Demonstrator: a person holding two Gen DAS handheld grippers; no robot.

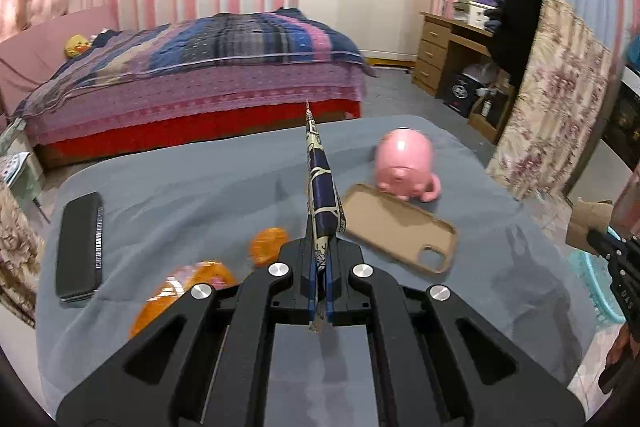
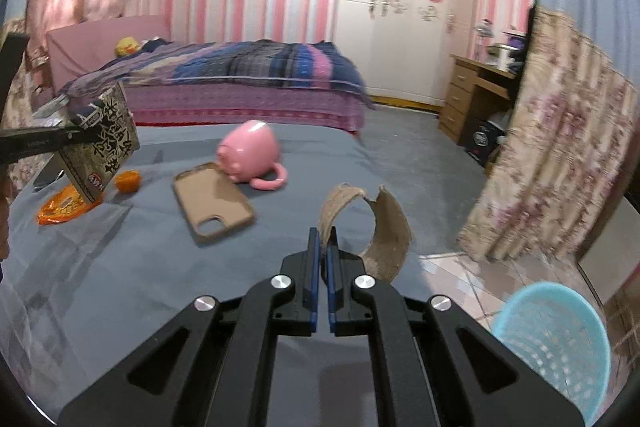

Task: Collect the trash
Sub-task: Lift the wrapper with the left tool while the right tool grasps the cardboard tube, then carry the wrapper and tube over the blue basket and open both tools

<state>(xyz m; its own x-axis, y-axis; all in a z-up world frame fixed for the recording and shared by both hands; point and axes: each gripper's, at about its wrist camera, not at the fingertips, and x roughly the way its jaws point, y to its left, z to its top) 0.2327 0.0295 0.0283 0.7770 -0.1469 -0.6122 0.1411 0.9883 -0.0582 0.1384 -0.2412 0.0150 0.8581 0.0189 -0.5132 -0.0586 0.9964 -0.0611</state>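
Left gripper (image 1: pixel 320 267): black two-finger claw with blue pads, clenched on a flat dark blue and cream printed snack packet (image 1: pixel 322 195), which it holds edge-on and upright above the table.
Right gripper (image 2: pixel 323 259): black claw with blue pads, clamped on one end of a torn, curled strip of brown cardboard (image 2: pixel 380 227) that arches up and to the right of the fingertips.
Packet seen from the right: the right wrist view shows its printed face with bold dark lettering at far left, hanging from the left claw over the table's left side.
Table (image 2: pixel 160 267): covered in a grey cloth, set in a bedroom with pink striped walls.
Orange wrapper (image 2: pixel 64 207): crinkled foil, lying flat on the cloth at left, just below the raised packet.
Orange piece (image 2: pixel 128 181): small and round, on the cloth just right of the wrapper; what it is cannot be told.
Phone case (image 2: pixel 214 205): tan, empty, open side up near the table's middle.
Pink mug (image 2: pixel 250 153): ceramic, pig-faced, tipped on its side at the far edge of the case, handle toward the right.
Black case (image 1: pixel 80 247): long, rectangular, lying at the table's left edge.
Basket (image 2: pixel 556 343): light blue perforated plastic, on the tiled floor to the right of the table, near the right claw.
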